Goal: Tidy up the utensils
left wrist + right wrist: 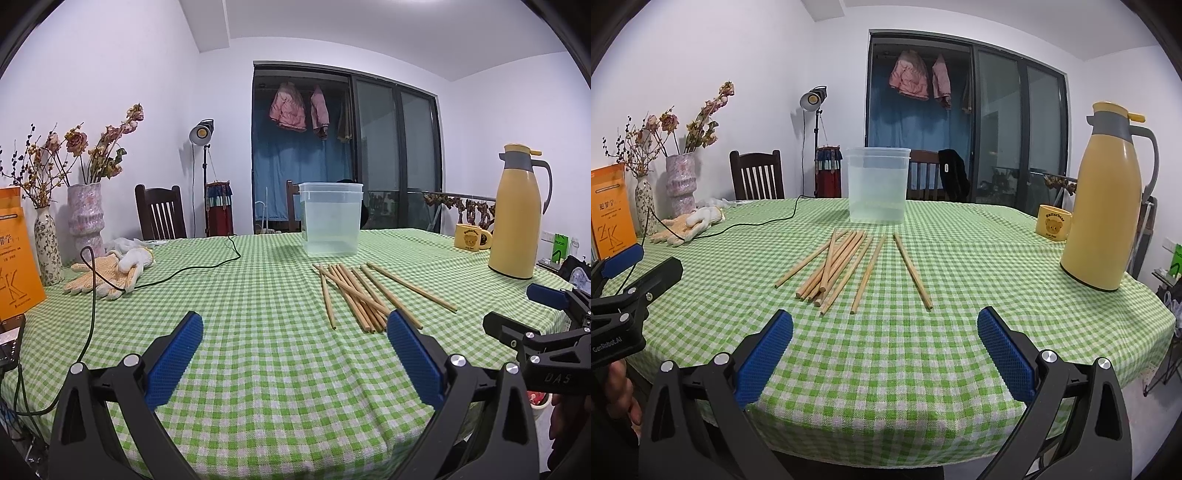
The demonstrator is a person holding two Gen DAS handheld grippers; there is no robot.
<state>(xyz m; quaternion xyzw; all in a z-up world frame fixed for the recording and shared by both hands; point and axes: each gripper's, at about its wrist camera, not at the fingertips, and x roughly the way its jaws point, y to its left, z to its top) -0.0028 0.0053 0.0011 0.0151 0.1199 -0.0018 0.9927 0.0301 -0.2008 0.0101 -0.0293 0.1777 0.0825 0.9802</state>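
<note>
Wooden chopsticks [846, 266] lay fanned lengthwise toward the clear plastic container [878, 184]; both the left gripper [294, 332] and right gripper [885, 330] gaped wide, empty.

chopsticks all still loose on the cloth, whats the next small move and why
Probably bring the right gripper forward and down over the lone chopstick nearest it. Both grippers are open and hold nothing, the tub behind the chopsticks is empty, and that stick lies apart from the pile, so it looks easiest to pinch.
</note>
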